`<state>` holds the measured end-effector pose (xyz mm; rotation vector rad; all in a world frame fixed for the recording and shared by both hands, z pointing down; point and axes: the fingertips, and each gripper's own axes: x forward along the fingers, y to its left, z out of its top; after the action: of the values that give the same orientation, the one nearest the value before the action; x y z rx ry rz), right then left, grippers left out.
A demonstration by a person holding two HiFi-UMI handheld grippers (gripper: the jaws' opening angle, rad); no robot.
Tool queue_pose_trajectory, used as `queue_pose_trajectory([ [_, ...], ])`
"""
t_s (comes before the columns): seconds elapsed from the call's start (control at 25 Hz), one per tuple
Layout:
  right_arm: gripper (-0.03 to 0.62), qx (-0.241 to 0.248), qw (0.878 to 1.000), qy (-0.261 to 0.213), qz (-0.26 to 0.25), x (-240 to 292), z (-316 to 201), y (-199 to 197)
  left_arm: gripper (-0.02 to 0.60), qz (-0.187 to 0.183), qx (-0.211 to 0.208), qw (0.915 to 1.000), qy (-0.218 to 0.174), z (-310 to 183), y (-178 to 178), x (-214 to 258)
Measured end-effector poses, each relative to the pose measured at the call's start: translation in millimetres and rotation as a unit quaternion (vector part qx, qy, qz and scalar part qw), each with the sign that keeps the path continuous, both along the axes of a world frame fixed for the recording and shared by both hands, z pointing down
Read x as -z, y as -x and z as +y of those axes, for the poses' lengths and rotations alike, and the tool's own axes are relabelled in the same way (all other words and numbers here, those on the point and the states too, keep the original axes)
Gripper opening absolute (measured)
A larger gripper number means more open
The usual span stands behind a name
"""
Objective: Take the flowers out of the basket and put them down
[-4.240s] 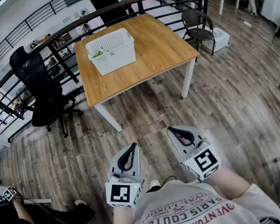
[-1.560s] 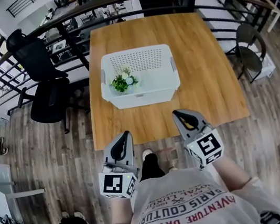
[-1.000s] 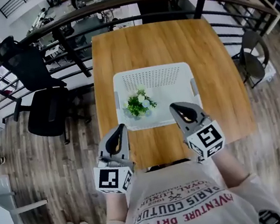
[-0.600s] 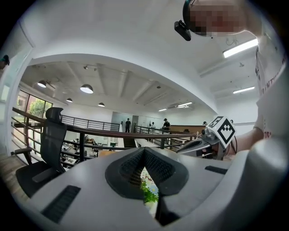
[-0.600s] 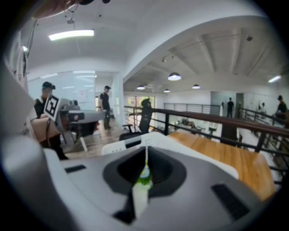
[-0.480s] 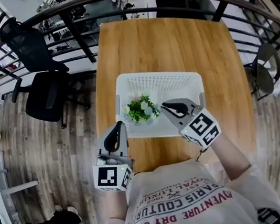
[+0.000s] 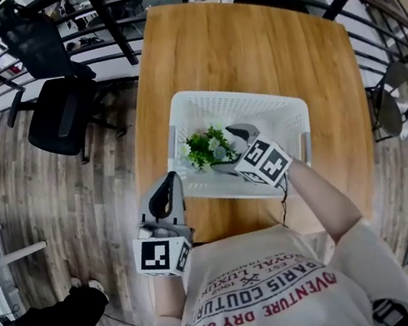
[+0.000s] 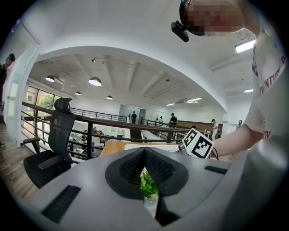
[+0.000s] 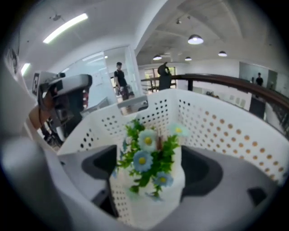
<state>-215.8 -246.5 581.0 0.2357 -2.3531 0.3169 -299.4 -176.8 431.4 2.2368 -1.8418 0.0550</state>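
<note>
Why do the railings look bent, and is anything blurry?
Head view: the wide lens bows the dark metal railing. Right gripper view: the blue-and-green flower bunch looks soft, slightly smeared. Left gripper view: black corners ring the round image.

head: overhead, steeply down | gripper views: level, nearer | shared: flowers [image 7: 208, 147]

— Any print you can read from where you sit?
— Only on the person's T-shirt [image 7: 266, 295], upside down in my head view: "PARIS COUTURE" in a dark arc, and a red line that I read as "VENTURE DRY SPIR". The smaller lines are too fine for me.
— And the cubes?
— The left cube [image 7: 160, 256] and the right cube [image 7: 264, 163] carry black-and-white square codes, no letters
</note>
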Motion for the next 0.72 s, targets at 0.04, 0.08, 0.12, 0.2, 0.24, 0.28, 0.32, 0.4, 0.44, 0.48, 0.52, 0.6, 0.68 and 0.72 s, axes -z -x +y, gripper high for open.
queue_pose_trajectory([
  [0.04, 0.43, -0.006, 1.0, 0.01, 0.003, -7, -2, 4, 0.015, 0.001, 0.003, 1.0, 0.002, 0, 2, -2],
  [0.08, 0.43, -0.011, 1.0, 0.018, 0.007, -13, -4, 7, 0.015, 0.001, 0.005, 1.0, 0.003, 1, 5, -4],
  [0.12, 0.431, -0.014, 1.0, 0.024, 0.015, -21, -6, 10, 0.015, 0.001, 0.007, 1.0, 0.004, 1, 7, -6],
  [0.2, 0.433, -0.017, 0.999, 0.036, 0.032, -36, -8, 14, 0.015, 0.003, 0.012, 0.9999, 0.008, 1, 12, -10],
  [0.24, 0.434, -0.018, 0.998, 0.046, 0.038, -42, -8, 16, 0.015, 0.005, 0.014, 0.9998, 0.01, 1, 14, -12],
  [0.28, 0.442, -0.018, 0.997, 0.058, 0.043, -48, -7, 19, 0.015, 0.007, 0.016, 0.9998, 0.012, 1, 16, -13],
  [0.32, 0.448, -0.019, 0.996, 0.07, 0.047, -53, -6, 21, 0.015, 0.008, 0.017, 0.9997, 0.014, 0, 18, -15],
  [0.4, 0.454, -0.024, 0.995, 0.078, 0.058, -62, -6, 25, 0.015, 0.01, 0.018, 0.9997, 0.016, -1, 20, -18],
  [0.44, 0.454, -0.026, 0.995, 0.074, 0.065, -66, -8, 25, 0.015, 0.011, 0.018, 0.9996, 0.016, -2, 22, -19],
  [0.48, 0.454, -0.027, 0.995, 0.068, 0.072, -70, -9, 25, 0.015, 0.012, 0.018, 0.9996, 0.017, -2, 22, -20],
  [0.52, 0.454, -0.026, 0.994, 0.066, 0.078, -74, -11, 25, 0.015, 0.013, 0.017, 0.9996, 0.018, -3, 23, -22],
  [0.6, 0.456, -0.026, 0.994, 0.065, 0.086, -78, -12, 27, 0.015, 0.016, 0.016, 0.9995, 0.022, -4, 25, -24],
  [0.68, 0.456, -0.021, 0.993, 0.055, 0.099, -81, -13, 28, 0.015, 0.019, 0.015, 0.9994, 0.025, -6, 26, -27],
  [0.72, 0.457, -0.016, 0.993, 0.049, 0.108, -82, -13, 29, 0.015, 0.021, 0.013, 0.9994, 0.026, -8, 27, -28],
])
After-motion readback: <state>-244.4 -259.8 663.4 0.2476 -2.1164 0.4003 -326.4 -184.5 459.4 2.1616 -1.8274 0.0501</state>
